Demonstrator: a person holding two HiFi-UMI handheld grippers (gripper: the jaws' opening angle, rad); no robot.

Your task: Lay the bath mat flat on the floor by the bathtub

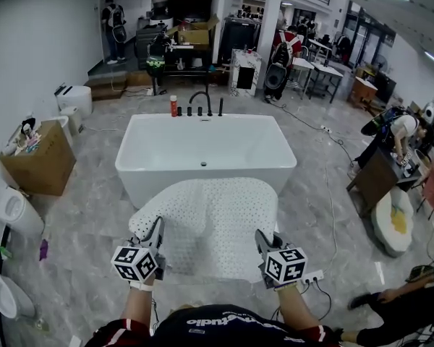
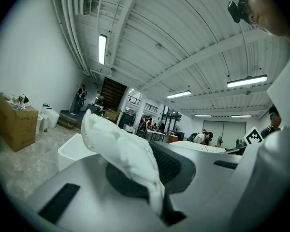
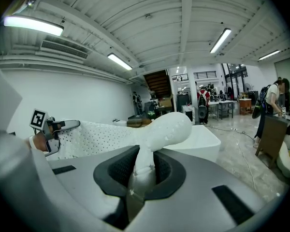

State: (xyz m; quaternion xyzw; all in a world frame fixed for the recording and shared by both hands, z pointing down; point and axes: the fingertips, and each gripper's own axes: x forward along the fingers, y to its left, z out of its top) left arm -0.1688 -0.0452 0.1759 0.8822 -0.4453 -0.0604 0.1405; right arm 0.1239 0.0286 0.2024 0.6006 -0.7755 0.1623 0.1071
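While the left gripper (image 1: 156, 228) and right gripper (image 1: 263, 240) clamp the mat's (image 1: 210, 223) corners, it likely drapes soft and light beyond their fingers.

The bath mat (image 1: 210, 223) is before the bathtub (image 1: 153, 181); cardboard box (image 1: 43, 168) at left

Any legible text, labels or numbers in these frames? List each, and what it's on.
"...udio": white print on the person's dark shirt; the start is too blurred to read.
On the left gripper and right gripper: square markers only, no letters.
Label on the red bottle: too small to read.
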